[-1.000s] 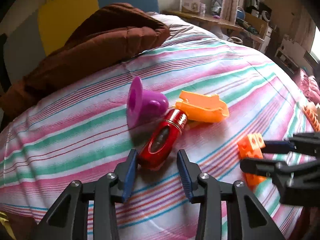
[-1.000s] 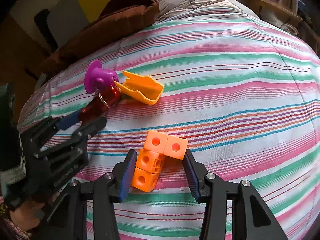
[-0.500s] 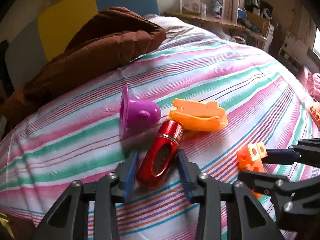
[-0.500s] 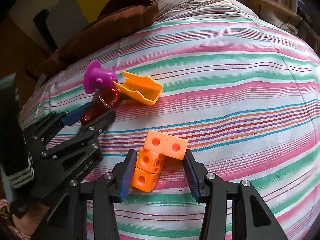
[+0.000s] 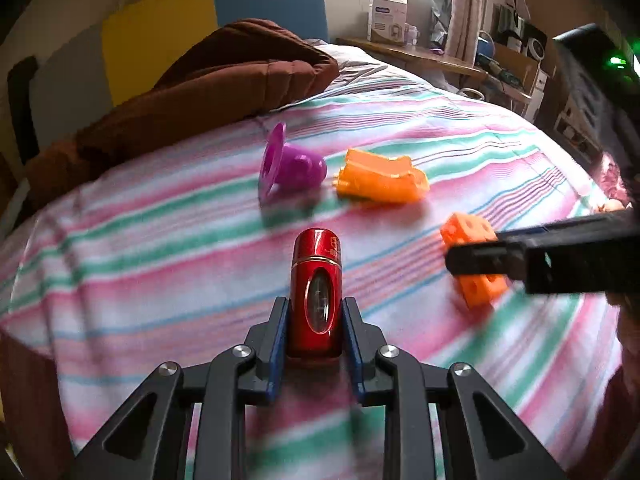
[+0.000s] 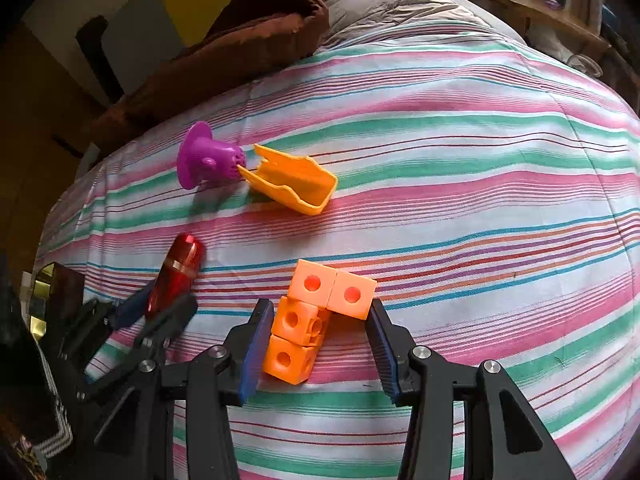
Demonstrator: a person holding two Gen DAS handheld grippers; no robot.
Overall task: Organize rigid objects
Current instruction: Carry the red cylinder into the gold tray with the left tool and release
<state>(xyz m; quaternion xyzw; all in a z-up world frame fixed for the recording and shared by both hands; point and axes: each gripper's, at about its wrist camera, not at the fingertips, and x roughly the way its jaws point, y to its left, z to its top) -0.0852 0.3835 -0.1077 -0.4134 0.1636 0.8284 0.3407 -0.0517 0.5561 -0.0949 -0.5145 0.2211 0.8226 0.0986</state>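
Two grippers are at work over the striped bed (image 6: 460, 160), and each carries its own risk. The left gripper (image 5: 314, 320) is clenched on the red tube (image 5: 316, 292), pinching only its near end while most of the length sticks out forward. Judging by that short hold on a smooth, rounded shell, the tube could pivot downward or squirt out if the grip loosens or the hand swings fast.

The right gripper (image 6: 320, 344) is spread wide around the orange blocks (image 6: 316, 312), its pads just beside them, not pressing. The blocks form an L: the right pad would meet the upper cube, the left pad the lower column. Closing on those offset faces could twist the piece or snap a cube off its peg, and the soft bedding gives little support to resist that.

Further back, the purple cup (image 6: 208, 158) lies on its side touching the orange scoop (image 6: 292, 184); a dropped tube could roll into them.
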